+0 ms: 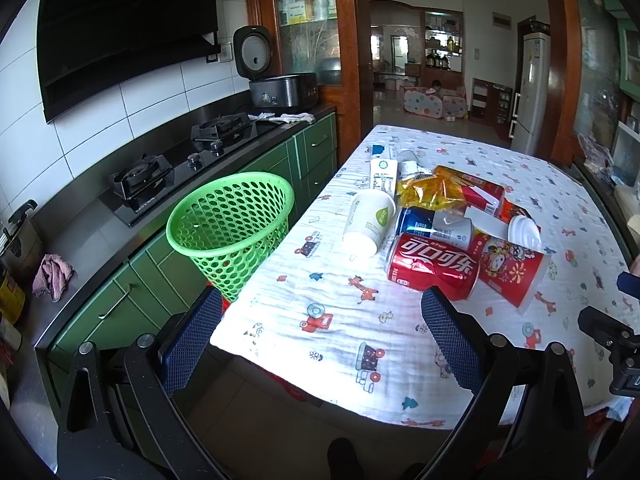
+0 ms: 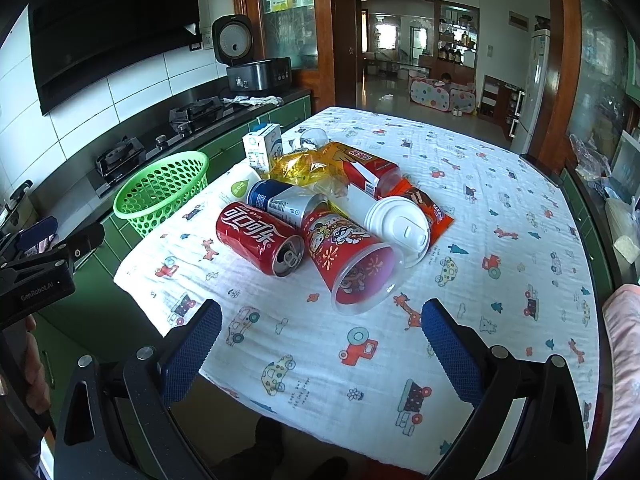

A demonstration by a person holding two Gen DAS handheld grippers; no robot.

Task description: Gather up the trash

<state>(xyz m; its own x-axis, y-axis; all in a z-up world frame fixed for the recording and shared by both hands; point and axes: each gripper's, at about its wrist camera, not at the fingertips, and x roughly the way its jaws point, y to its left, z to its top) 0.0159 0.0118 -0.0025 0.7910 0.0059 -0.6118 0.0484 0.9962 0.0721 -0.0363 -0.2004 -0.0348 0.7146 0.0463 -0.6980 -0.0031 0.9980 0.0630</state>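
Nothing is collected yet: the green basket (image 1: 230, 224) is seen empty, the trash pile (image 2: 324, 216) is untouched, and the left gripper (image 1: 322, 334) and right gripper (image 2: 322, 344) are held wide open, empty.

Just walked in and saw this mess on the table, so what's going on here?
A person holds a two-finger gripper in each hand, about to clear trash off the table. Both the left gripper and right gripper hover near its front edge, jaws open and empty. The pile is untouched: a red cola can, a red cup, a white lid, a milk carton and wrappers. The green basket stands beside the table, seemingly empty.
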